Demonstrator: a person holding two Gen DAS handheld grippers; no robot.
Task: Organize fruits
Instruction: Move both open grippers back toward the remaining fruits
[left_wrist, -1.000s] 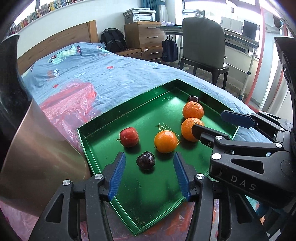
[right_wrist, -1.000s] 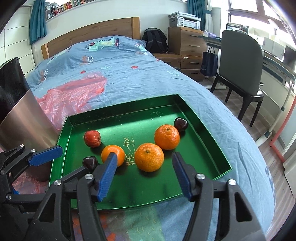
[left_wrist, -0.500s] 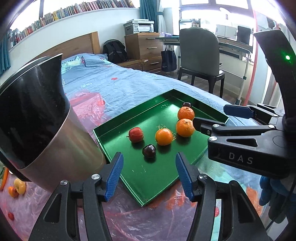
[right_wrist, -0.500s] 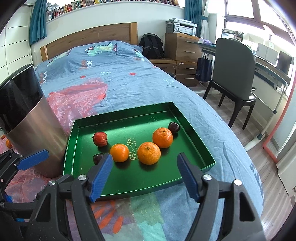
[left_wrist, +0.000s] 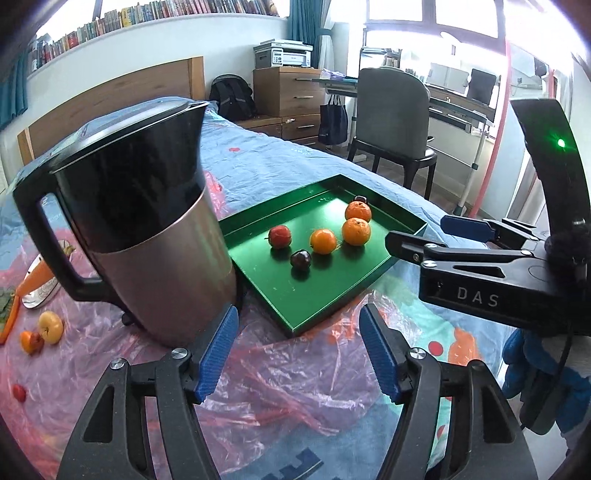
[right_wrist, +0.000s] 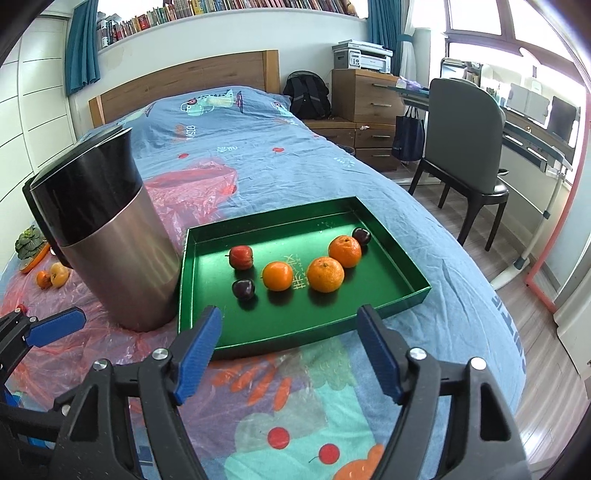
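Each gripper is built of black plastic arms with triangular cut-outs and round silver screws at the joints. The left gripper (left_wrist: 297, 350) carries two ribbed blue pads on its fingers (left_wrist: 218, 350). The right gripper (right_wrist: 290, 349) has the same blue ribbed pads (right_wrist: 197, 349) and silver screws. Seen side-on from the left wrist, the right gripper (left_wrist: 417, 240) shows white letters "DAS" on its black body, a blue pad at the tip, a curved black mount above with a small green light, a tuft of dark fuzzy material and a thin black cable. Below it a blue glove (left_wrist: 532, 365) covers the hand.
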